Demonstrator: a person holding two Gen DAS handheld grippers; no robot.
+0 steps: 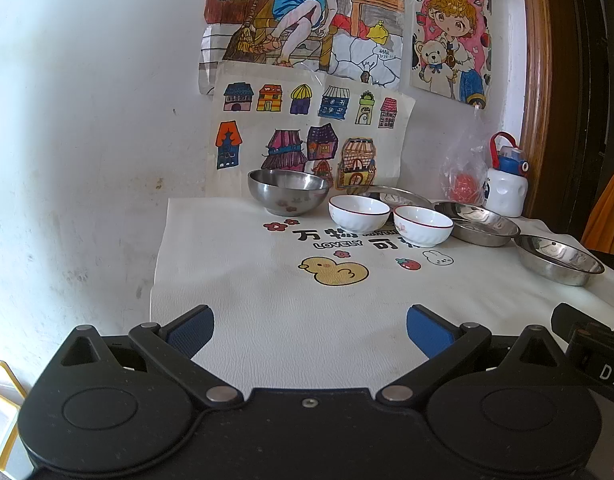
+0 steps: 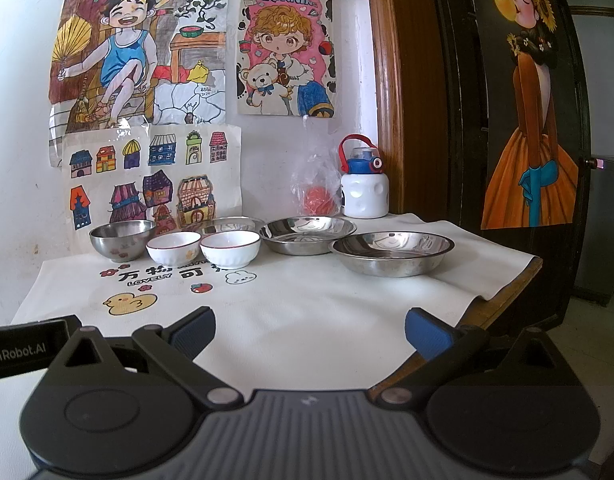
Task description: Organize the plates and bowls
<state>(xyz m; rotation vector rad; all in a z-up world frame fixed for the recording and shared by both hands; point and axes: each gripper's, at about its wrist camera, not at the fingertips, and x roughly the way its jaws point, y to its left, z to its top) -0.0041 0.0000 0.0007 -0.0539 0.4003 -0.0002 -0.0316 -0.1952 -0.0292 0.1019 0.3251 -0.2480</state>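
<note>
Left gripper (image 1: 310, 330): jaws spread wide, nothing between the blue pads, held low over the near part of the mat.
Right gripper (image 2: 310, 332): likewise wide apart and empty, over the mat's near right part, close to the table edge.
Mat (image 1: 267, 304): cream, printed with a yellow duck, flowers, a strawberry, a rabbit and lettering; it covers the tabletop.
Steel bowl (image 1: 289, 191): upright at the far left of the row, near the wall.
White bowls: two with dark red rims, side by side just right of the steel bowl — left white bowl (image 1: 359, 212), right white bowl (image 1: 423, 225); touching or barely apart, I cannot tell.
Steel plates: back plate (image 1: 391, 196) behind the white bowls, mostly hidden; middle plate (image 1: 477, 224) right of them; near plate (image 1: 559, 260) furthest right and nearest the grippers.
Water bottle (image 1: 507, 184): white with blue and red lid, at the back right corner beside a clear plastic bag (image 1: 463, 184) with something orange-red inside.
Wall drawings (image 1: 307, 132): coloured children's pictures taped above the dishes.
Only in the right wrist view: the bare wooden table edge (image 2: 503, 308) past the mat, the door painting (image 2: 531, 120) of a figure in an orange dress — and the near plate whole rather than at the margin.
Only in the left wrist view: a broad stretch of bare white wall (image 1: 87, 140) left of the table.
</note>
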